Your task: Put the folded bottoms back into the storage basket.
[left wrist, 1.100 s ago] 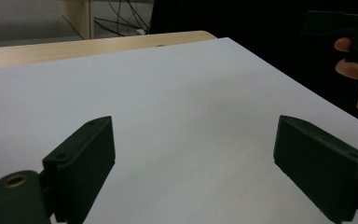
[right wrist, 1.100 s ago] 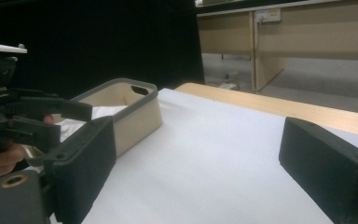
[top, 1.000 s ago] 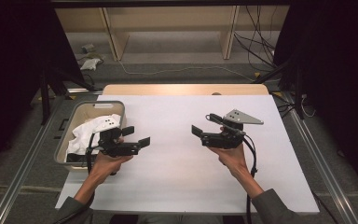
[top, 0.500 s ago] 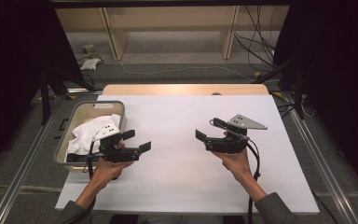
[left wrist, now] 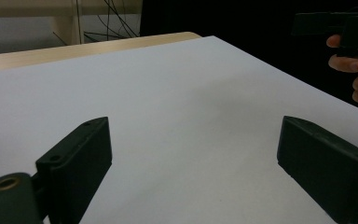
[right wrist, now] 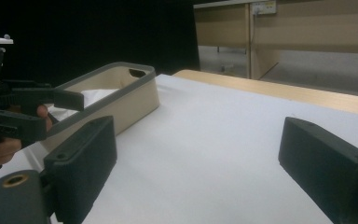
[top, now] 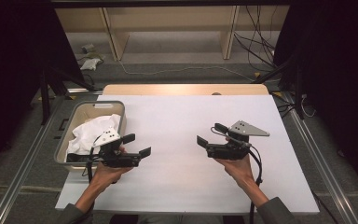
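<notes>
Bin (top: 70, 135) sits at table's (top: 182, 116) left edge w/ white cloth (top: 91, 133) crumpled inside; L gripper (top: 137, 145) held just right of bin, above the white top, jaws wide, nothing btwn them, pointing toward the middle; bare table btwn the two tools; R gripper (top: 210, 134) well apart on the right, grey plate on top, jaws also wide and empty, aimed back at the left one and the bin (right wrist: 116, 93)

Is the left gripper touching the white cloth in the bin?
Apart. The left gripper view shows the left gripper open over bare white table.
</notes>
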The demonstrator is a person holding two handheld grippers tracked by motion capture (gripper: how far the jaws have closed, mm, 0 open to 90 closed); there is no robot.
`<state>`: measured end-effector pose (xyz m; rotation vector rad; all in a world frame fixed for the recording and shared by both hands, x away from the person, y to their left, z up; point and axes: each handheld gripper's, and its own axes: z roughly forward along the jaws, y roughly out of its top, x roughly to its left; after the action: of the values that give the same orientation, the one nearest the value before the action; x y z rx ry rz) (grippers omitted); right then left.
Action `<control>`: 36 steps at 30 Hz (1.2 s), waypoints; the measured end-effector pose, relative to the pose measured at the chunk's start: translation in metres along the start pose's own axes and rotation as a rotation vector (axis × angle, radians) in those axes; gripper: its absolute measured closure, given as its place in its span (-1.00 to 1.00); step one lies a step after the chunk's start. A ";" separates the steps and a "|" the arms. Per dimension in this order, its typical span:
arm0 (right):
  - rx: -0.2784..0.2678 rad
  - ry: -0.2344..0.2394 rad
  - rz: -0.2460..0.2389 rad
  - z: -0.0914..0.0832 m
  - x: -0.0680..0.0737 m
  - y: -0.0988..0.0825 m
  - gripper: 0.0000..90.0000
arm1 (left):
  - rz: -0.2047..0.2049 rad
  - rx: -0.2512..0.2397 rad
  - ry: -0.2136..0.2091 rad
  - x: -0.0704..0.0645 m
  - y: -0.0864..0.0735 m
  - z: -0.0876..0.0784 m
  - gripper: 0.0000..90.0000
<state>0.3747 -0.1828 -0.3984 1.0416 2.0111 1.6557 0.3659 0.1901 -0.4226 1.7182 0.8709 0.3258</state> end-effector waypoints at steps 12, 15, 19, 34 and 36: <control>0.006 0.000 -0.004 -0.011 0.002 -0.008 -0.72 | 0.022 -0.010 -0.010 -0.009 -0.007 -0.007 -0.79; 0.003 -0.001 -0.003 -0.015 0.003 -0.010 -0.72 | 0.022 -0.013 -0.017 -0.012 -0.008 -0.008 -0.79; 0.006 -0.003 0.001 -0.018 0.004 -0.013 -0.72 | 0.030 -0.017 -0.014 -0.013 -0.009 -0.010 -0.79; -0.001 -0.022 0.002 -0.035 0.006 -0.022 -0.71 | 0.027 -0.013 -0.025 -0.019 -0.015 -0.017 -0.79; -0.003 -0.023 0.002 -0.037 0.006 -0.023 -0.71 | 0.022 -0.015 -0.022 -0.021 -0.016 -0.019 -0.79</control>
<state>0.3389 -0.2057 -0.4095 1.0572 1.9929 1.6405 0.3339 0.1906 -0.4268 1.7151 0.8318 0.3267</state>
